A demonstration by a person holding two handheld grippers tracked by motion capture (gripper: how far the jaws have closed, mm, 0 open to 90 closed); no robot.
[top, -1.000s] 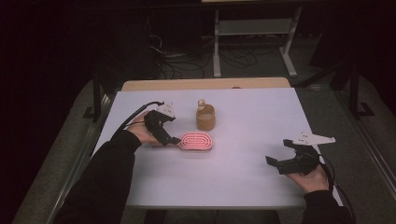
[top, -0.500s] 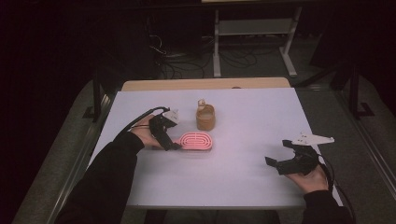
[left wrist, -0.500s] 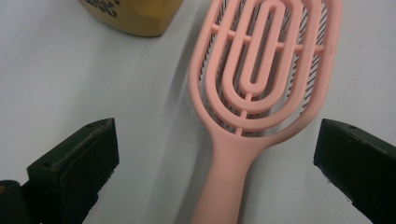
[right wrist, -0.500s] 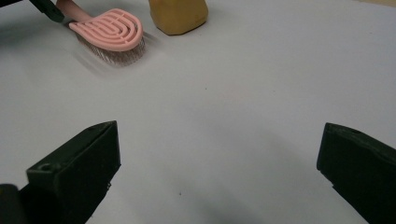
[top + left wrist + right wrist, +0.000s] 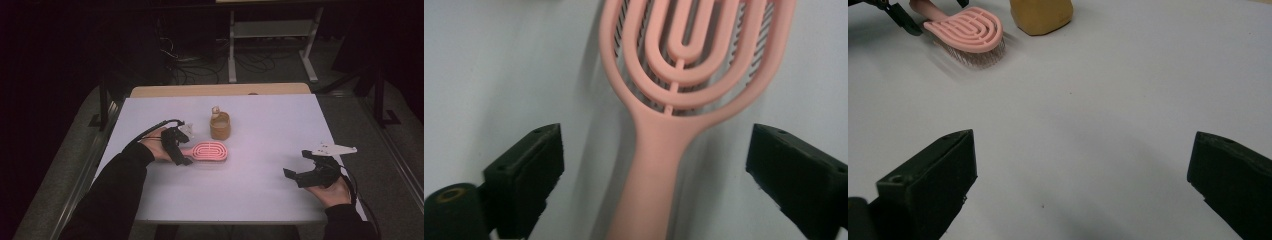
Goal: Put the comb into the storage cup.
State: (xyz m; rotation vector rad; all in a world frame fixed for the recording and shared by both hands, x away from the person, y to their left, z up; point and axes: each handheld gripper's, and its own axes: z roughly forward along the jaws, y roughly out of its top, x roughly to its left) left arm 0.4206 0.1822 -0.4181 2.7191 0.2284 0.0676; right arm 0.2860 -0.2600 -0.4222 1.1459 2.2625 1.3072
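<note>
Change since a second ago: your left gripper (image 5: 181, 150) has slid along the pink hairbrush (image 5: 210, 151) toward its handle end and now sits right at the handle; the brush itself has stayed where it lay, and your right gripper (image 5: 307, 170) has not moved.
Brush: it lies flat on the white table (image 5: 260, 130), bristles down, handle pointing toward your left hand (image 5: 156, 148), just in front of the brown cup (image 5: 220, 126) on your side.
High view alone: it gives the whole layout, with the cup behind the brush and your right gripper well apart from the brush, off to the right, near the table's front edge.
Left gripper view alone: the brush handle (image 5: 651, 185) runs up between your two jaws, with bare table showing either side of it; the looped head fills the top.
Right gripper view alone: the brush's grey bristles (image 5: 965, 52) show under the pink head, beside the cup's base (image 5: 1040, 15).
Left jaws: spread wide, straddling the handle, touching neither side of it.
Right jaws: spread wide over bare table, holding nothing.
</note>
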